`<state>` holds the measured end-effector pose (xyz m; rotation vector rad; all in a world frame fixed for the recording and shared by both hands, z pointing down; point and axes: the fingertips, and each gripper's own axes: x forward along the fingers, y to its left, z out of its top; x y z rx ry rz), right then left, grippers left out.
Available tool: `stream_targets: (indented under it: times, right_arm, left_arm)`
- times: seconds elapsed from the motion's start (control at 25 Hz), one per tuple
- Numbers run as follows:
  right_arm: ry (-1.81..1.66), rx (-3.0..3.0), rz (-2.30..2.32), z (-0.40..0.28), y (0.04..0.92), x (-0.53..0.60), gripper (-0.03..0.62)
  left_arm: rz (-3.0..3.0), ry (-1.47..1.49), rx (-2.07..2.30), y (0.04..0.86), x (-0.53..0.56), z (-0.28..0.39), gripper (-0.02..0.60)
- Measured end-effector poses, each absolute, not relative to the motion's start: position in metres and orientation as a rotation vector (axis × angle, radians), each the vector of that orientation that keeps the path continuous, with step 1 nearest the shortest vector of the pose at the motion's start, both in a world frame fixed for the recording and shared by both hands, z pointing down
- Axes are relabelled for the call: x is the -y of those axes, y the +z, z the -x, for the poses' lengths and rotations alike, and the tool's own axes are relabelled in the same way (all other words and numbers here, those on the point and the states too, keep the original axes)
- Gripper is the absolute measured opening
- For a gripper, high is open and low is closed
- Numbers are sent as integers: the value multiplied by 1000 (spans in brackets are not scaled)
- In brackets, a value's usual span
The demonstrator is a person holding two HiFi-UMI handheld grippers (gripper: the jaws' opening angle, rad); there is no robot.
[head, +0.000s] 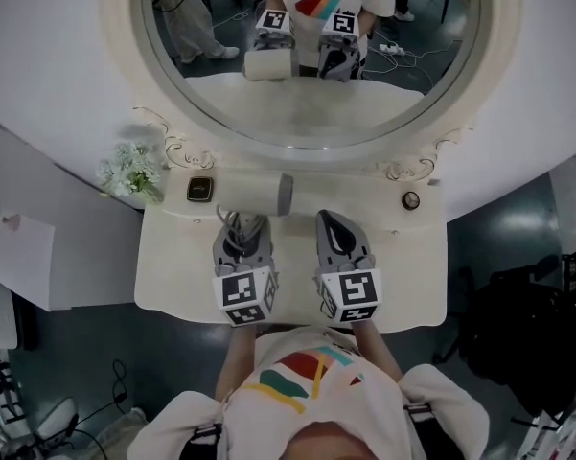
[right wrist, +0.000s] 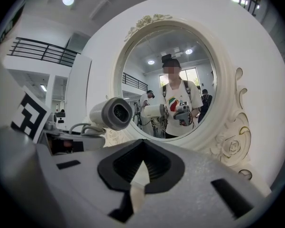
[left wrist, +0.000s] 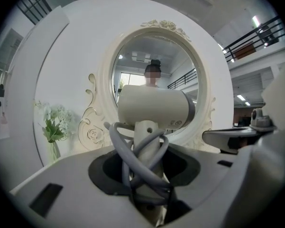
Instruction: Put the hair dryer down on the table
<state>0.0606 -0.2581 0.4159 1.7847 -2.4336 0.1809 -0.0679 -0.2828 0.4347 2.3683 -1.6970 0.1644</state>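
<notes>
Left gripper (head: 241, 226) is pinching the dryer (head: 259, 192) by its cord-wrapped handle, just over the table (head: 403, 276) by the mirror (head: 311, 113). Right gripper (head: 334, 223) is pressed together, empty. Looks like set-down time: ease it onto the tabletop, then let go.

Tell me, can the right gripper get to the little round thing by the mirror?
Probably yes. The right gripper holds nothing, and the little round thing sits close ahead on its right, with bare table between them. The hair dryer is over on the left.
</notes>
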Motion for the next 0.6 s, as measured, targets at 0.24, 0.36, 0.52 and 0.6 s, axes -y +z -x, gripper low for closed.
stream_targets:
  times: [0.24, 0.36, 0.52, 0.6]
  right_arm:
    - [207, 2422, -1749, -55, 428, 257, 0]
    - [209, 2425, -1738, -53, 429, 256, 0]
    - [215, 2431, -1721, -51, 432, 256, 0]
    - [219, 2437, -1712, -49, 434, 256, 0]
  left_arm:
    - [-2302, 251, 1676, 468, 276, 73, 176]
    - [-2281, 291, 1668, 482, 272, 74, 176]
    - [-2248, 339, 1657, 502, 265, 75, 176]
    - [-2235, 368, 1648, 512, 261, 76, 176]
